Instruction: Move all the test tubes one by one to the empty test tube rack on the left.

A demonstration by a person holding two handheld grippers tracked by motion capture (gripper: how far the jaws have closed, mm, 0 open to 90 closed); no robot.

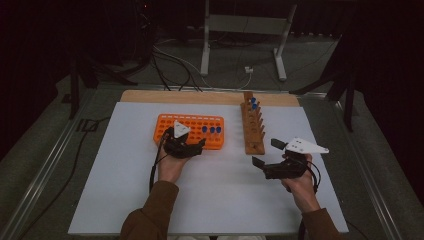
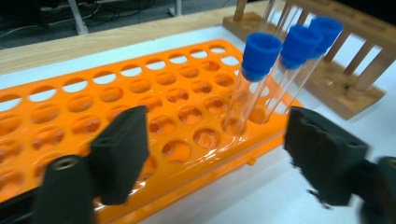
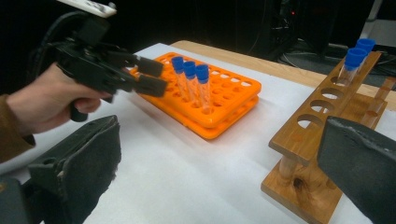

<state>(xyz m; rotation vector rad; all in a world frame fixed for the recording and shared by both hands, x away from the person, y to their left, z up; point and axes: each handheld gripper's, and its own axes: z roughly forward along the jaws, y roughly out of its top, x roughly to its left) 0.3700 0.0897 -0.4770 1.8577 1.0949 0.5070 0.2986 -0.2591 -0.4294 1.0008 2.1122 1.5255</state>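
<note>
An orange tube rack point(image 1: 187, 124) lies on the white table top, with three blue-capped clear tubes point(image 1: 212, 130) standing in a row near its right end. My left gripper point(image 1: 200, 146) hovers over the rack's front edge, open and holding nothing. In the left gripper view the tubes point(image 2: 259, 51) stand just beyond its spread jaws. A wooden rack point(image 1: 252, 127) to the right carries two blue-capped tubes point(image 1: 253, 103) at its far end. My right gripper point(image 1: 268, 152) is open and empty, just in front of the wooden rack's point(image 3: 327, 112) near end.
The white sheet point(image 1: 210, 200) covers a wooden table whose bare strip point(image 1: 200, 96) shows at the back. Metal rails point(image 1: 45, 165) run along both sides. Cables point(image 1: 175, 65) and a white stand point(image 1: 245, 35) sit on the floor beyond.
</note>
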